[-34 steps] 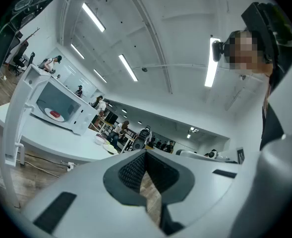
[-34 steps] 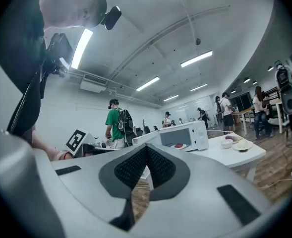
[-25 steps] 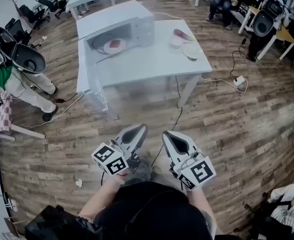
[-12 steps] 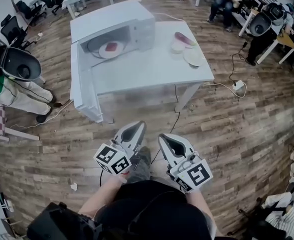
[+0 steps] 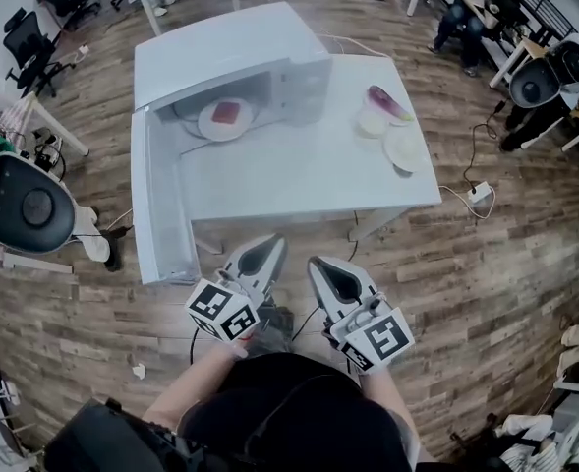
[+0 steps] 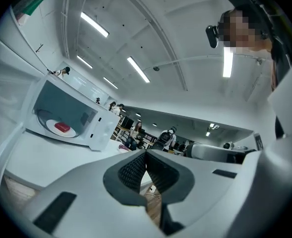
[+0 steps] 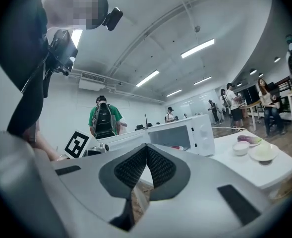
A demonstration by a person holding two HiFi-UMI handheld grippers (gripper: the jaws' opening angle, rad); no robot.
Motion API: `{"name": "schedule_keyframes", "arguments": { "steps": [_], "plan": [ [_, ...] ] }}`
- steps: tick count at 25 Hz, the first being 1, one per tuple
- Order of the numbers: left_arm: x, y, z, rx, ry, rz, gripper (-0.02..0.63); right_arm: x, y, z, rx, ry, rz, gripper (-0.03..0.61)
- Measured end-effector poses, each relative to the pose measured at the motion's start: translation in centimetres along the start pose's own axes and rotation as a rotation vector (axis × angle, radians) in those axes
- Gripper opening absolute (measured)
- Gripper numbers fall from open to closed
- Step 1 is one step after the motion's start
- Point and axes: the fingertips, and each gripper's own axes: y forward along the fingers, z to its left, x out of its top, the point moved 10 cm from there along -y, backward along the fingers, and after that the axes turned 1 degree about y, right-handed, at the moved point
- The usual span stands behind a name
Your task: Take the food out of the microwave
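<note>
A white microwave [image 5: 232, 54] stands on the white table [image 5: 299, 160] with its door [image 5: 156, 205] swung wide to the left. Inside lies a white plate [image 5: 224, 119] with a red piece of food [image 5: 229, 112]; both show in the left gripper view too, the food [image 6: 62, 127] on the plate [image 6: 60, 129]. My left gripper [image 5: 272, 245] and right gripper [image 5: 316, 265] are held side by side just short of the table's near edge, both shut and empty. The tips meet in the left gripper view [image 6: 145, 153] and the right gripper view [image 7: 146, 147].
On the table's right end sit a white bowl [image 5: 372, 122], a purple eggplant [image 5: 391, 104] and a white plate [image 5: 407, 148]. A cable and power strip [image 5: 480, 193] lie on the wood floor to the right. People, chairs and other tables stand around the room.
The table and microwave have come much closer in the head view; both grippers have moved forward together to the table's near edge, still shut.
</note>
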Motion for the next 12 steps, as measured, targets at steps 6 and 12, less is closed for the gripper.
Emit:
{"name": "schedule_keyframes", "arguments": {
  "steps": [6, 12],
  "plan": [
    [1.1, 2.9, 3.5, 0.008, 0.01, -0.001, 0.011, 0.9, 5.4, -3.2, 0.022, -0.001, 0.009, 0.02],
    [1.7, 4.3, 5.9, 0.045, 0.011, -0.002, 0.011, 0.7, 8.7, -5.1, 0.045, 0.028, 0.043, 0.02]
  ]
}}
